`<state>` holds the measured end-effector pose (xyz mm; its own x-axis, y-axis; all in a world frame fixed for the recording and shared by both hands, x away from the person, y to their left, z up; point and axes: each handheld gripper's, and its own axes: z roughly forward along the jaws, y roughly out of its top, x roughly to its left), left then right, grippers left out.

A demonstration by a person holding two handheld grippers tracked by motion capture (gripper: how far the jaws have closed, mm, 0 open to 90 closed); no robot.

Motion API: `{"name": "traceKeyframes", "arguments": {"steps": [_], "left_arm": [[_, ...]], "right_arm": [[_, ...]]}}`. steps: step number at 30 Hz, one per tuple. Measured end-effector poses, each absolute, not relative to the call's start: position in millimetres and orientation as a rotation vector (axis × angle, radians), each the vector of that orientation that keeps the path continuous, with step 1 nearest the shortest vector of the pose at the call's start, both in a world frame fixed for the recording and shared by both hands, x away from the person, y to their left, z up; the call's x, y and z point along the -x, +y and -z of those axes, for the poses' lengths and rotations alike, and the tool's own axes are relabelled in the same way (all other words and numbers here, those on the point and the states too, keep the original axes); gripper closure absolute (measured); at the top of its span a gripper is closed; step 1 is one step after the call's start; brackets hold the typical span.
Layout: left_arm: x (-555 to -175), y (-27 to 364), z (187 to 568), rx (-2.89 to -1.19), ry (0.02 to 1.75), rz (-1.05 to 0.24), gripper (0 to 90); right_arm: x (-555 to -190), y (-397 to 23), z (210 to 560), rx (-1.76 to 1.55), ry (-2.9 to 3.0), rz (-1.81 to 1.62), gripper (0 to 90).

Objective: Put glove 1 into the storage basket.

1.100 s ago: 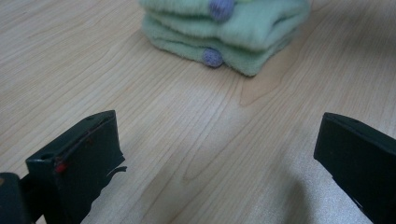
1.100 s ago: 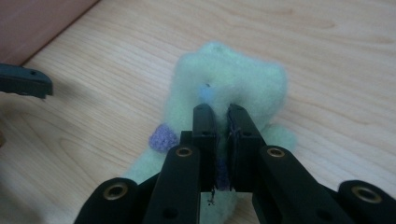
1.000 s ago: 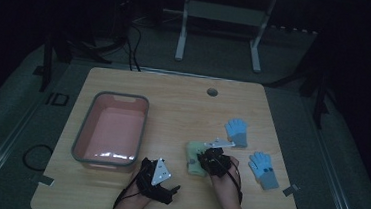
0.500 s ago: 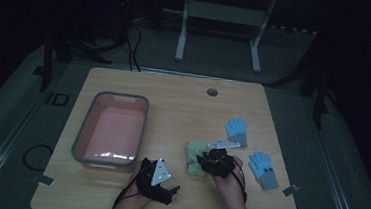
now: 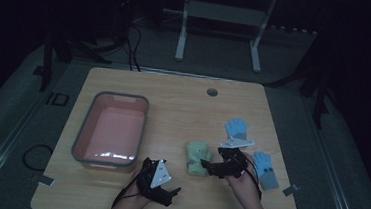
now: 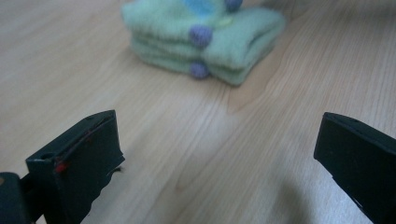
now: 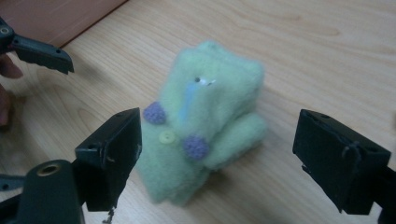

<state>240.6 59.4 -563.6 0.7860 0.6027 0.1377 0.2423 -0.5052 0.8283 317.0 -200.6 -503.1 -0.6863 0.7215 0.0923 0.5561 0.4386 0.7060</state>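
Both forearms reach in from below; the left gripper [image 5: 175,190] gapes wide, while the right gripper [image 5: 204,164] has just been opening, jaws empty.

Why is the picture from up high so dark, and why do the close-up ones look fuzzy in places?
High view: dim all over, the room behind nearly black; the pink bin shows a faint pale glare inside. Left gripper view: bright, but the green glove and the near black jaws are soft. Right gripper view: bright, the glove's near edge is blurred, and it casts a soft shadow on the table.

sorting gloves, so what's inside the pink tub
The pink tub looks empty: bare pink floor with a glare. The strip behind its near wall is hidden.
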Motion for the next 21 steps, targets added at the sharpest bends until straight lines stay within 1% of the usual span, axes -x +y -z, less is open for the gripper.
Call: {"name": "traceKeyframes", "arguments": {"steps": [3,5,7,8,10,12,15,17,21], "left_arm": [[-240,60,558,-2.070,0.636,-0.549,0.8],[-240,60,554,-2.055,0.662,-0.542,0.9],[-242,60,551,-2.053,0.690,-0.477,0.9],[-243,60,549,-2.058,0.678,-0.434,0.9],[-243,57,548,-2.079,0.654,-0.441,0.9],[-245,54,547,-2.091,0.632,-0.383,0.9],[-249,47,546,-2.112,0.611,-0.345,0.9],[-251,41,545,-2.120,0.610,-0.344,0.9],[-255,33,541,-2.117,0.548,-0.331,0.9]], "right_arm": [[-318,-205,502,-1.076,2.476,-1.084,15.6],[-319,-211,500,-0.999,2.453,-1.074,14.0],[-321,-214,498,-0.973,2.443,-1.044,12.9],[-322,-215,497,-0.966,2.434,-1.021,12.8],[-325,-216,495,-0.956,2.432,-1.000,12.9],[-328,-216,491,-0.969,2.436,-0.992,13.5],[-332,-217,487,-0.998,2.434,-1.015,13.0],[-336,-218,483,-1.020,2.442,-1.081,12.1],[-339,-217,480,-1.040,2.451,-1.170,11.6]]}}
